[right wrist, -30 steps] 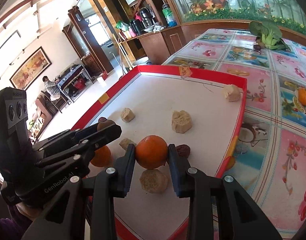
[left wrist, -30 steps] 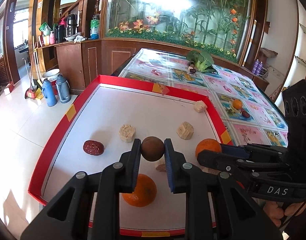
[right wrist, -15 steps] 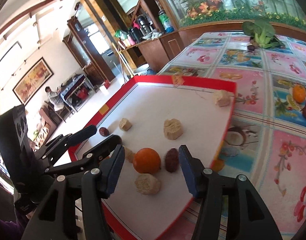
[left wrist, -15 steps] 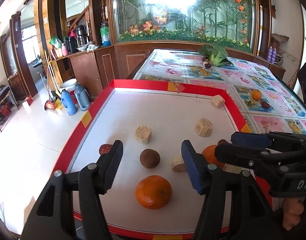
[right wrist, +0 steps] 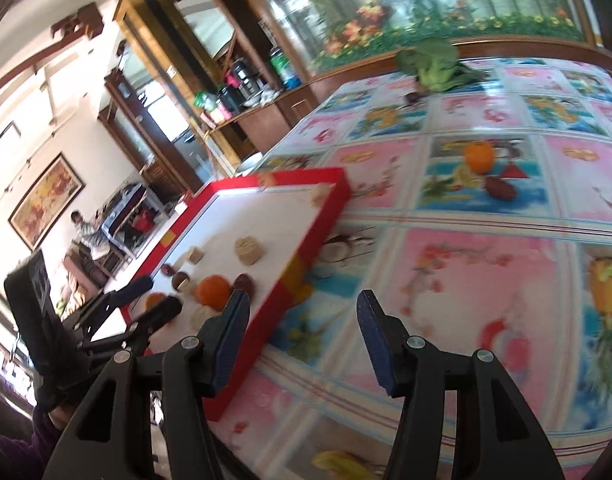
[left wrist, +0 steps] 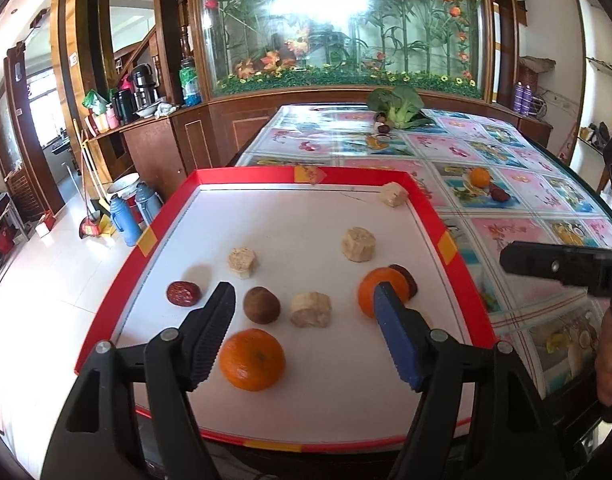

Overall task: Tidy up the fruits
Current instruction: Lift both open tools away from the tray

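A red-rimmed white tray (left wrist: 452, 248) holds a brown round fruit (left wrist: 261, 305), an orange (left wrist: 251, 359) in front of it, a red date (left wrist: 183, 293) at the left, and a second orange (left wrist: 380, 292) with a dark date (left wrist: 406, 276) behind it. My left gripper (left wrist: 302, 294) hovers over the tray's near side, its jaws opening and gripping nothing; the brown fruit lies on the tray below them. My right gripper (right wrist: 303, 300) stands open and empty over the flowered tablecloth, just right of the tray (right wrist: 306, 256).
Several beige chunks (left wrist: 358, 244) are scattered on the tray. On the tablecloth lie another orange (right wrist: 480, 156) with a dark date (right wrist: 500, 188), and a leafy green (right wrist: 434, 62) at the far end. A wooden cabinet stands behind the table.
The left gripper let go of the brown fruit, which now rests on the tray, and drew back. The right gripper released its orange on the tray and swung right over the tablecloth.
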